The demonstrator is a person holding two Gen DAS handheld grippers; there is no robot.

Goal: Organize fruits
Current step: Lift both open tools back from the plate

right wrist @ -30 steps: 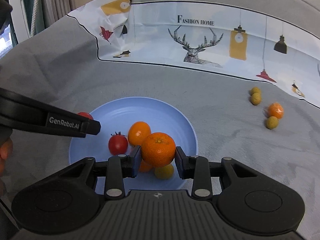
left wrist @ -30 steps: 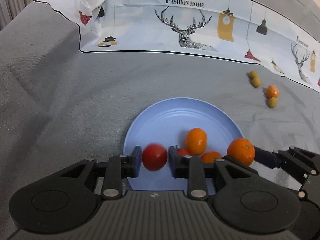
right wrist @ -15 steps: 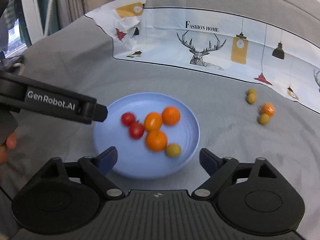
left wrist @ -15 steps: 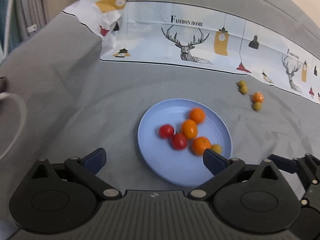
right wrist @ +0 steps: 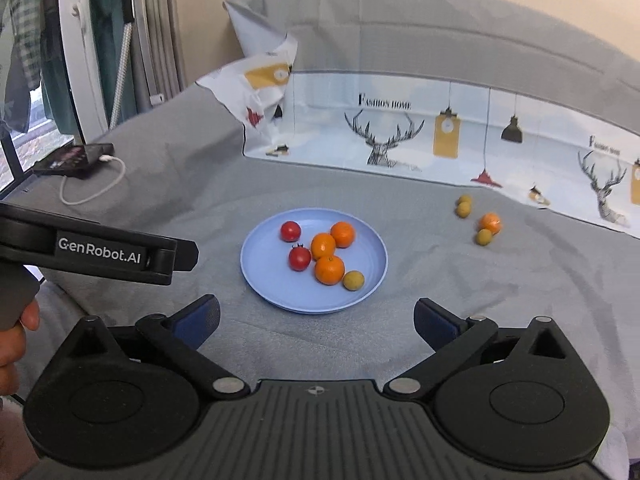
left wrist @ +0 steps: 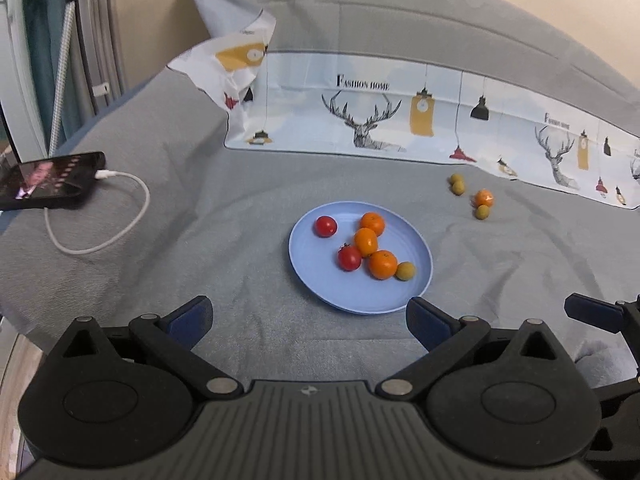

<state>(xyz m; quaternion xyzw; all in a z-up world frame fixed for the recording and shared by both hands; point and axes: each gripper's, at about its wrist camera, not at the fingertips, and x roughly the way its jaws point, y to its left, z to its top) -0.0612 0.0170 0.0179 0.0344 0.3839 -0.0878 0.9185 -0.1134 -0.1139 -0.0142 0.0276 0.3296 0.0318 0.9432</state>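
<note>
A light blue plate (left wrist: pixel 320 280) (right wrist: pixel 272 296) lies on the grey cover. It holds two red tomatoes (left wrist: pixel 325 226) (right wrist: pixel 299 258), three oranges (left wrist: pixel 383 264) (right wrist: pixel 329 269) and a small green-yellow fruit (left wrist: pixel 405 271) (right wrist: pixel 353 280). Off the plate at the right lie one orange (left wrist: pixel 484 198) (right wrist: pixel 490 223) and three small green-yellow fruits (left wrist: pixel 482 212) (right wrist: pixel 464 209). My left gripper (left wrist: pixel 308 318) is open and empty, pulled back before the plate. My right gripper (right wrist: pixel 316 318) is open and empty, also before the plate.
A phone (left wrist: pixel 48 179) with a white cable (left wrist: pixel 100 236) lies at the far left. A printed deer-pattern cloth (left wrist: pixel 400 120) (right wrist: pixel 400 136) lies along the back. The left gripper's body (right wrist: pixel 100 254) crosses the left of the right wrist view.
The left gripper let go of a tomato and the right let go of an orange, both now on the plate. Both grippers opened wide and drew back and up from the plate.
</note>
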